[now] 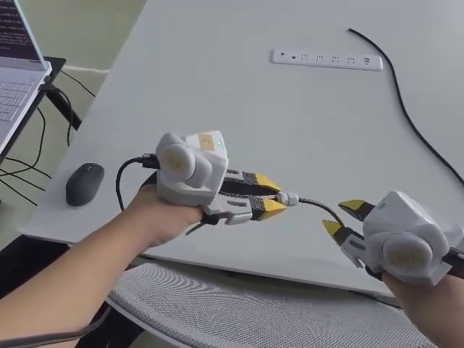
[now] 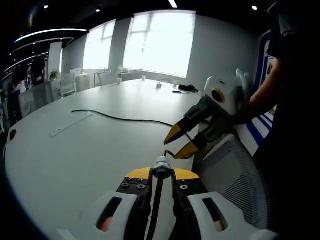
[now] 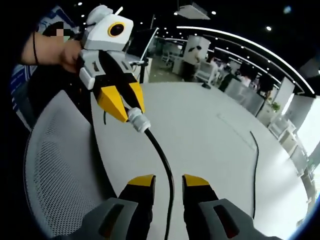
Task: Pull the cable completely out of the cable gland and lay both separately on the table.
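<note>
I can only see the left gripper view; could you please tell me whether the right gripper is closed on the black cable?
Observer: No. In the right gripper view the thin black cable runs between the right gripper's open yellow-tipped jaws, unclamped.
Operator: Thank you. What stands off to my left?
Observer: An open silver laptop stands beyond the white table's left edge.

Your cable gland (image 1: 288, 198) hangs over the counter (image 1: 239, 109) near its front edge; the mouse (image 1: 85, 183) lies left, the power strip (image 1: 326, 59) far behind
</note>
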Tool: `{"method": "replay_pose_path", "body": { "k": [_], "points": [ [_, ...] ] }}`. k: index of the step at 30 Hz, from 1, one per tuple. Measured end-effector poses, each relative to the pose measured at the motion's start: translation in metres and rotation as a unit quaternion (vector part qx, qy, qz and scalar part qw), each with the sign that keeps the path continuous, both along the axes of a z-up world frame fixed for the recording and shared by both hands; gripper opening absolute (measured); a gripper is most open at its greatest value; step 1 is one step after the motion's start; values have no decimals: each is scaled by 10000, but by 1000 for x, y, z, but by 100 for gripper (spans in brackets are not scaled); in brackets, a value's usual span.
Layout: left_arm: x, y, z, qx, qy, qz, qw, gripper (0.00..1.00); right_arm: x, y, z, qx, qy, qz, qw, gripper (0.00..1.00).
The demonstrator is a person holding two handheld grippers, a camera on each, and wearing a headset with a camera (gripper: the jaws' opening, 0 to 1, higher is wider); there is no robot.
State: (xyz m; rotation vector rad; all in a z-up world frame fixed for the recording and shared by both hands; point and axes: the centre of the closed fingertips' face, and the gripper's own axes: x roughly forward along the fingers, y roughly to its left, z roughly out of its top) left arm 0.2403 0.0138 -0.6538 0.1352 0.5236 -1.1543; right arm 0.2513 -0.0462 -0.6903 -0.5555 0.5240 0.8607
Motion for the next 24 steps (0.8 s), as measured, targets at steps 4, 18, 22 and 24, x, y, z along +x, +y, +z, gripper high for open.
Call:
{"method": "replay_pose_path", "body": {
  "k": [4, 18, 22, 24],
  "points": [
    [0, 0, 0, 1, 3, -13, 10000, 15, 0, 12, 6, -150, -219, 317, 9991, 18],
    [-2, 0, 1, 0, -32, -18, 10000, 15, -1, 42, 19, -285, -586, 1058, 9922, 10],
    [-2, -1, 1, -1, -36, -26, 10000, 15, -3, 44, 18, -310, -599, 1143, 9912, 8],
    [-2, -1, 0, -4, -32, -27, 10000, 15, -3, 45, 18, -320, -622, 1185, 9905, 8]
  ]
}}
